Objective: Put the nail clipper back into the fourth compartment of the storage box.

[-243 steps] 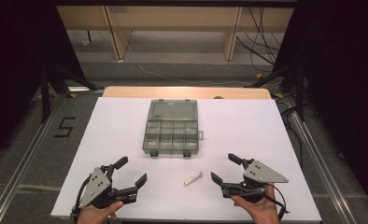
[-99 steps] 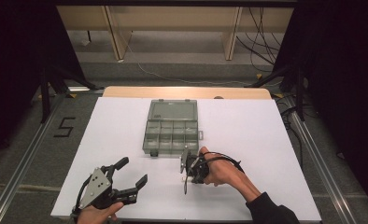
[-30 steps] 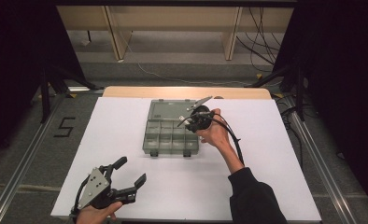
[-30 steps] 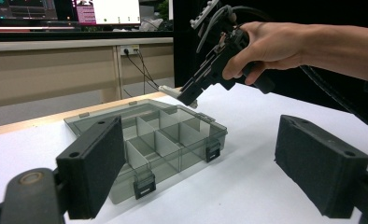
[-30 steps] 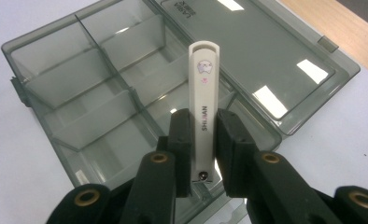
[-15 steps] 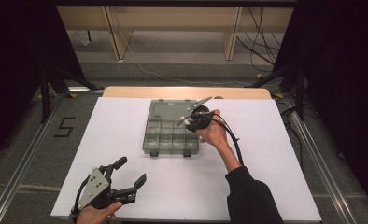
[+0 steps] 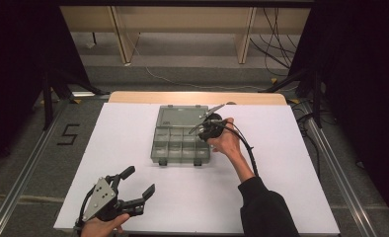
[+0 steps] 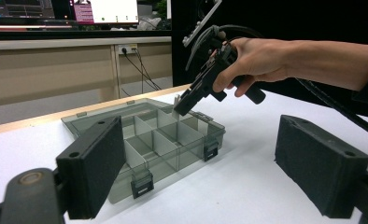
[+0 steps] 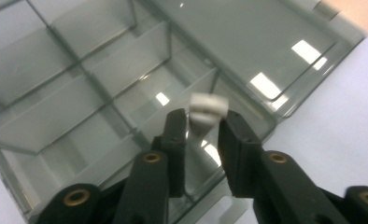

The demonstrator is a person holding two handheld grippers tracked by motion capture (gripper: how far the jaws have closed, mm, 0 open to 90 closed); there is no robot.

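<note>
Lab or test room. White-covered worktable (image 7: 291,148) framed by aluminium rails (image 7: 27,168); black curtains (image 7: 360,74) both sides; loose cables (image 7: 276,24) on grey floor; black "5" floor marking (image 7: 67,134); lit monitors (image 8: 107,9) on beige bench behind.

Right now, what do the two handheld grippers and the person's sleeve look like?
Both are black two-jaw tools. The left gripper carries a grey three-cornered plate and flat, foam-like pads. The right gripper trails a black cable. The sleeve is dark.

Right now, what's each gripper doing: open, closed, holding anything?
Left gripper: open, holding nothing.
Right gripper: closed on a small white piece above the compartment box.
</note>
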